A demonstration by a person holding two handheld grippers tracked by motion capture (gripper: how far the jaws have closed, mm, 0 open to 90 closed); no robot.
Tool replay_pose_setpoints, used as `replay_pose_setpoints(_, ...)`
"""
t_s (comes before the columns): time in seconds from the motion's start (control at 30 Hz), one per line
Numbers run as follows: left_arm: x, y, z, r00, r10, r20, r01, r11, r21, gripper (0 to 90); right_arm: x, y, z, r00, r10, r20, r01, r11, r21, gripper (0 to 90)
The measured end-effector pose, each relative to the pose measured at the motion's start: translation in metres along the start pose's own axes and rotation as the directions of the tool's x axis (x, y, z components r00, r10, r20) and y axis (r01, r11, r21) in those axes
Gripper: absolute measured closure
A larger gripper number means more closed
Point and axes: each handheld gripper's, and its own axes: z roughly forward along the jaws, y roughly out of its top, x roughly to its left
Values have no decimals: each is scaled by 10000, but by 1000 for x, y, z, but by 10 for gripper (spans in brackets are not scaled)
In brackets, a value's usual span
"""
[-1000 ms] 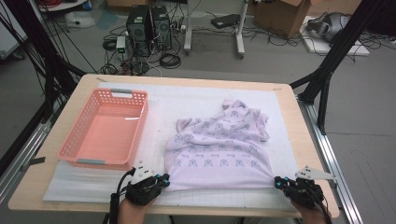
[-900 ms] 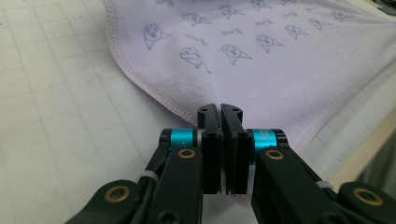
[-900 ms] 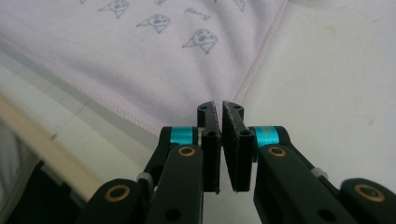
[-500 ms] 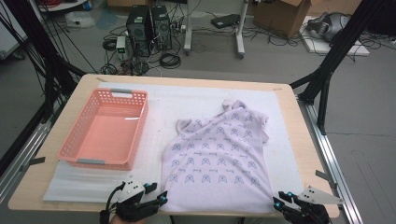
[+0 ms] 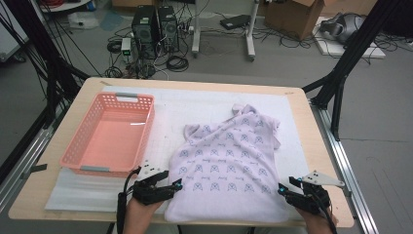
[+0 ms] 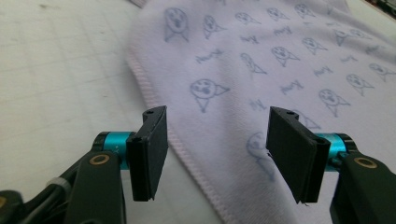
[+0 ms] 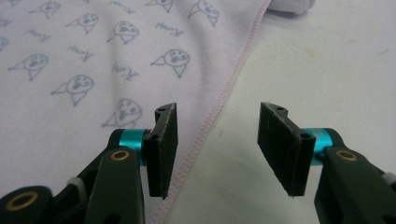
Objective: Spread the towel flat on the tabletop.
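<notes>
Lilac printed cloth (image 5: 229,168) flat on worktop (image 5: 311,141), near edge. Left gripper (image 5: 168,186), right gripper (image 5: 287,189) just opened fingers wide, hem between, unpressed. Risk: careless regrasp wrinkles cloth, drags it over worktop edge.

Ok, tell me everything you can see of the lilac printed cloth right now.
The lilac cloth looks like soft terry, printed with small grey cartoon faces and edged with a stitched hem. It lies mostly flat on the white mat, its far end rumpled and its near edge at the table's front. The left gripper and right gripper sit at its near corners, jaws just opened, pads off the fabric. The pink basket stands apart.
</notes>
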Motion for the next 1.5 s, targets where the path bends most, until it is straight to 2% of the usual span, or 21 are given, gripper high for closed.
replay_pose_setpoints(0.1,-9,-2,5,9987,467,-196,-465,9989,105,390,3,-2,8,9996,-283,-74,285,9992,295,473)
replay_pose_setpoints(0.13,-12,-3,6,9966,712,-410,-705,9973,201,437,5,-4,10,9991,-407,-67,409,9989,246,473)
replay_pose_setpoints(0.17,-18,-4,6,9875,1260,-943,-1238,9919,286,483,6,-5,9,9990,-451,-10,451,9988,180,480)
replay_pose_setpoints(0.2,-20,-5,7,9811,1568,-1135,-1541,9875,325,553,6,-5,9,9992,-397,-20,397,9990,184,497)
replay_pose_setpoints(0.23,-21,-5,6,9788,1657,-1202,-1628,9861,338,594,6,-5,9,9992,-404,-18,404,9990,182,520)
replay_pose_setpoints(0.3,-18,-6,3,9851,1407,-987,-1382,9899,312,740,6,-6,7,9993,-371,-35,371,9991,182,597)
replay_pose_setpoints(0.33,-16,-7,1,9892,1251,-768,-1231,9919,300,822,7,-6,6,9991,-413,-112,415,9989,198,688)
replay_pose_setpoints(0.37,-14,-8,-2,9916,1144,-598,-1128,9932,305,853,7,-6,5,9987,-346,-364,356,9990,274,832)
replay_pose_setpoints(0.4,-13,-10,-4,9941,997,-420,-985,9947,291,863,7,-6,4,9972,-358,-650,377,9989,282,869)
replay_pose_setpoints(0.5,-14,-17,-14,9966,808,-165,-803,9964,289,868,9,-9,0,9971,-320,-696,345,9988,356,876)
replay_pose_setpoints(0.73,-22,-33,-32,9954,840,453,-848,9963,160,869,11,-22,-17,9934,-295,-1107,342,9985,416,877)
replay_pose_setpoints(0.97,-19,-39,-43,9956,585,736,-588,9983,20,870,15,-29,-33,9919,-279,-1242,328,9988,369,881)
replay_pose_setpoints(1.07,-19,-38,-43,9947,647,796,-637,9979,-149,866,14,-31,-34,9925,-319,-1176,363,9987,356,880)
replay_pose_setpoints(1.1,-18,-36,-41,9957,665,647,-647,9975,-298,845,13,-30,-33,9928,-329,-1153,371,9987,343,869)
replay_pose_setpoints(1.13,-17,-34,-39,9971,581,493,-564,9978,-343,742,12,-29,-32,9936,-247,-1100,277,9993,259,806)
replay_pose_setpoints(1.2,-12,-28,-32,9993,142,353,-129,9993,-364,508,10,-25,-29,9947,118,-1021,-116,9999,22,592)
replay_pose_setpoints(1.23,-8,-23,-28,9992,-93,380,103,9996,-268,449,8,-22,-27,9953,218,-940,-236,9995,-186,542)
replay_pose_setpoints(1.33,-2,-11,-15,9986,-317,411,317,9995,15,418,6,-12,-16,9975,190,-684,-213,9992,-332,494)
replay_pose_setpoints(1.4,-3,-5,-6,9994,-77,345,66,9995,323,458,7,-5,-3,9979,78,-646,-88,9998,-150,565)
replay_pose_setpoints(1.47,-8,0,2,9991,415,118,-422,9969,658,647,9,0,10,9943,-143,-1058,177,9994,314,729)
replay_pose_setpoints(1.5,-9,3,4,9980,629,-20,-625,9946,831,800,10,2,15,9941,-378,-1015,412,9987,312,837)
